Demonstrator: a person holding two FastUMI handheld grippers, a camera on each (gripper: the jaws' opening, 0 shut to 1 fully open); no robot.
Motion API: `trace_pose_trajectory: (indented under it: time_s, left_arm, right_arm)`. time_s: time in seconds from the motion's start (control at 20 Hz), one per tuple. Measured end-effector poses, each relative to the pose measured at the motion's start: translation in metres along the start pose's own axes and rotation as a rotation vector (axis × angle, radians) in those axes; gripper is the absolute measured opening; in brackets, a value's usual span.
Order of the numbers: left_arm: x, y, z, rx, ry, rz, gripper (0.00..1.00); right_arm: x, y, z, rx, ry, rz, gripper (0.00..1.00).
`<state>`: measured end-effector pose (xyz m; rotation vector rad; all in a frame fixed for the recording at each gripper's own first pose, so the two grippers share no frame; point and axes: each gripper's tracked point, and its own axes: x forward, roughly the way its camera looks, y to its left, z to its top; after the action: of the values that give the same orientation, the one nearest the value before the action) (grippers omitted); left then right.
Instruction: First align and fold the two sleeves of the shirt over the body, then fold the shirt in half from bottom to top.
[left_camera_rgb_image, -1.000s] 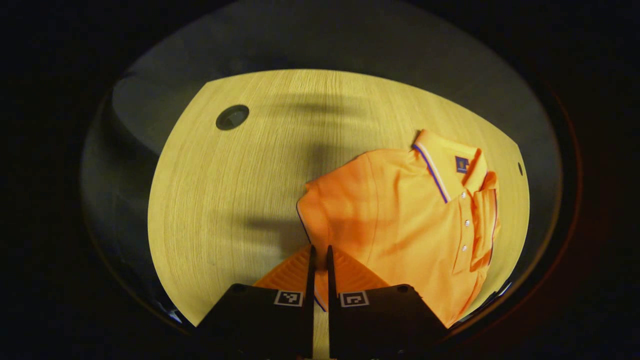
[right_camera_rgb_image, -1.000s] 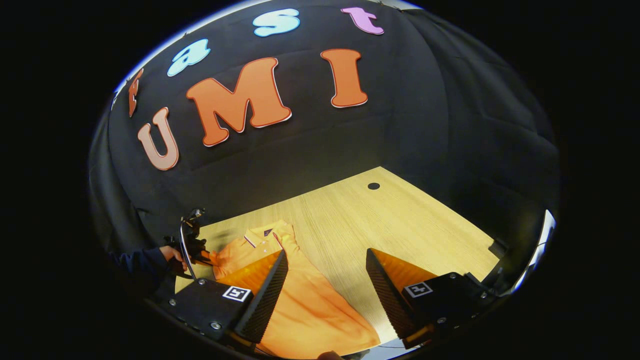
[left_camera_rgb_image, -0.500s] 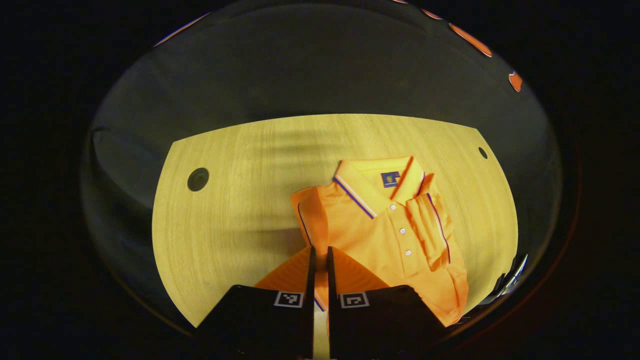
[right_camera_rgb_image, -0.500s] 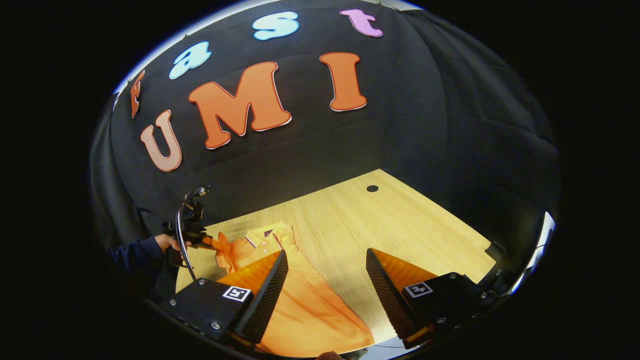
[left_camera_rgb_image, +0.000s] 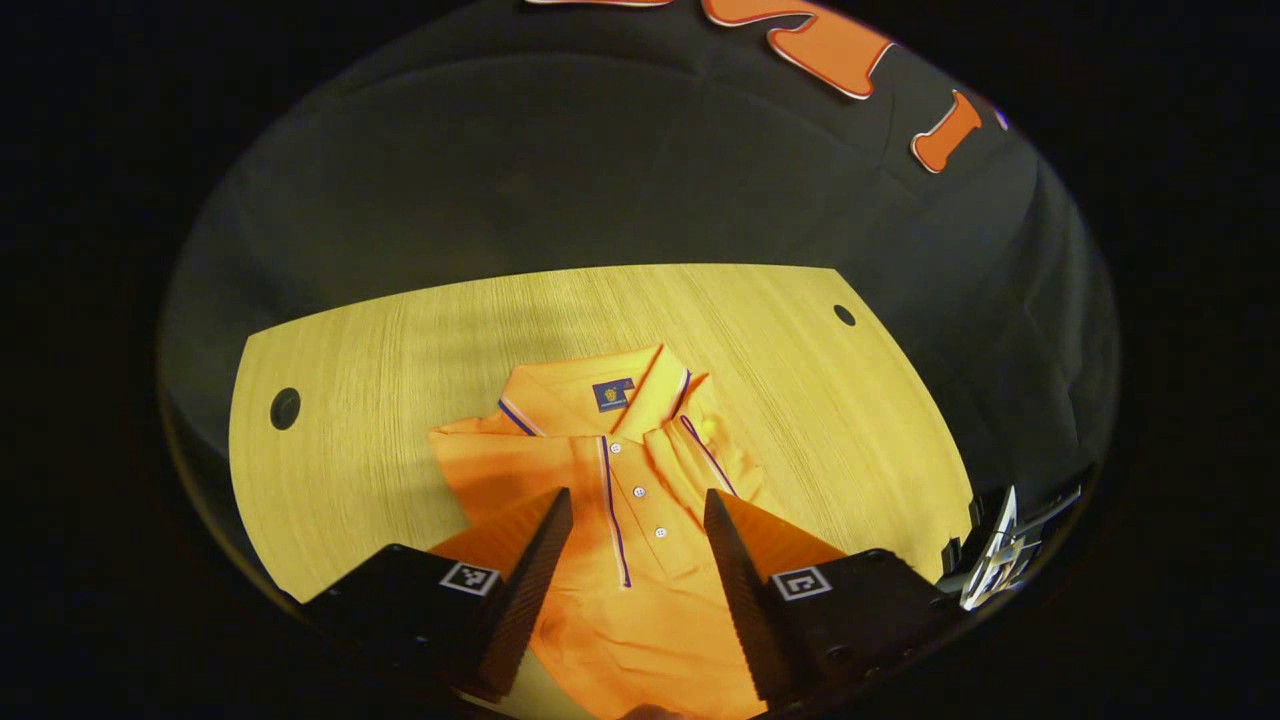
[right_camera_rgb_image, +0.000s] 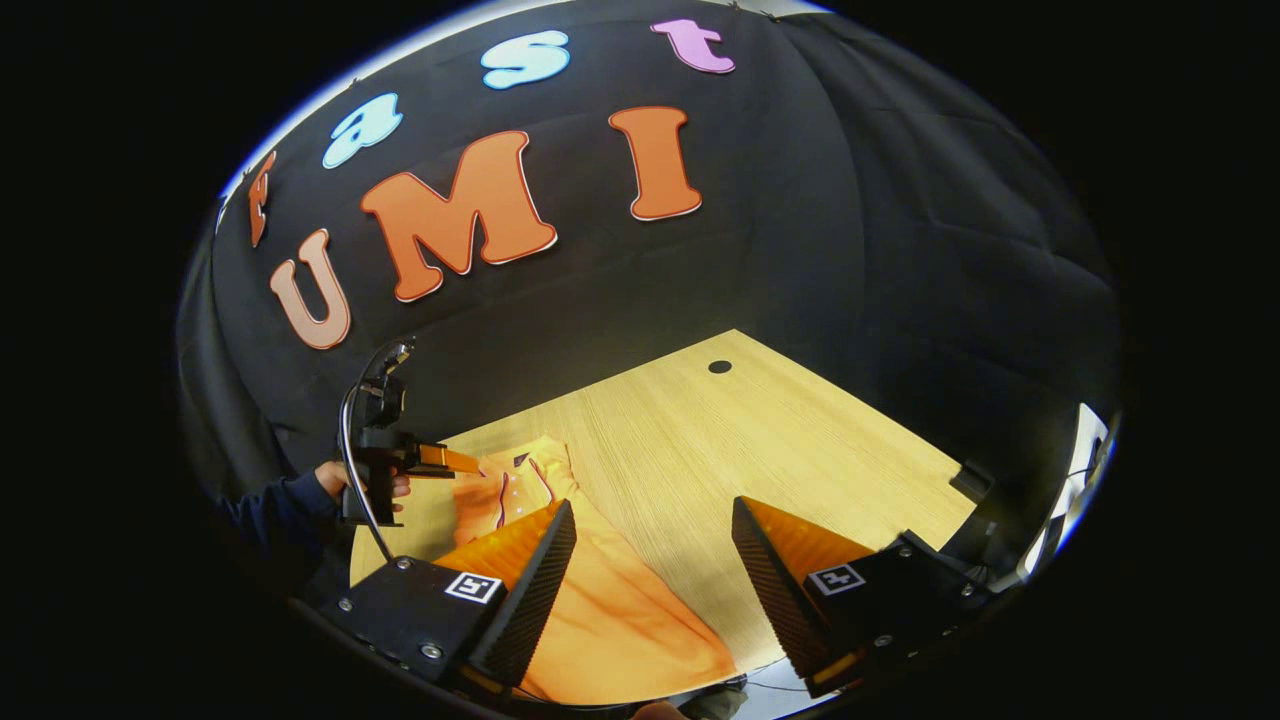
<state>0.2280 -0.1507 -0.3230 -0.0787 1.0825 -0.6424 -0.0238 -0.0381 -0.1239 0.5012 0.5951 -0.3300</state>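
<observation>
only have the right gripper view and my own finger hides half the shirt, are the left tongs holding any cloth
observer: no, the left tongs are open with nothing between them, poised over the front of the shirt.
operator: where are the sleeves
observer: both look folded in onto the front; one trimmed cuff lies beside the buttons.
operator: bottom folded up yet
observer: not yet, the collar is uncovered at the far end.
</observation>
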Motion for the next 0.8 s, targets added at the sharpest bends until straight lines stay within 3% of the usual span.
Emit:
trace_pose_trajectory:
  time_s: [0.05,0.1,0.25,0.55,0.8]
  left_arm:
    - [-0.008,0.001,0.0,0.012,-0.034,0.021,0.95]
    - [-0.022,0.001,0.003,0.019,-0.075,0.044,0.96]
    - [-0.073,-0.006,0.01,0.029,-0.214,0.089,0.99]
    - [-0.198,-0.019,0.014,0.042,-0.527,0.256,0.99]
    - [-0.301,-0.046,-0.002,0.086,-0.775,0.448,0.98]
  right_arm:
    - [0.002,-0.001,0.005,-0.015,-0.018,0.01,0.96]
    - [0.005,-0.001,0.012,-0.035,-0.032,0.019,0.96]
    - [0.008,0.004,0.036,-0.111,-0.103,0.065,0.96]
    - [0.016,0.019,0.074,-0.254,-0.259,0.159,0.95]
    - [0.01,0.049,0.076,-0.329,-0.308,0.294,0.95]
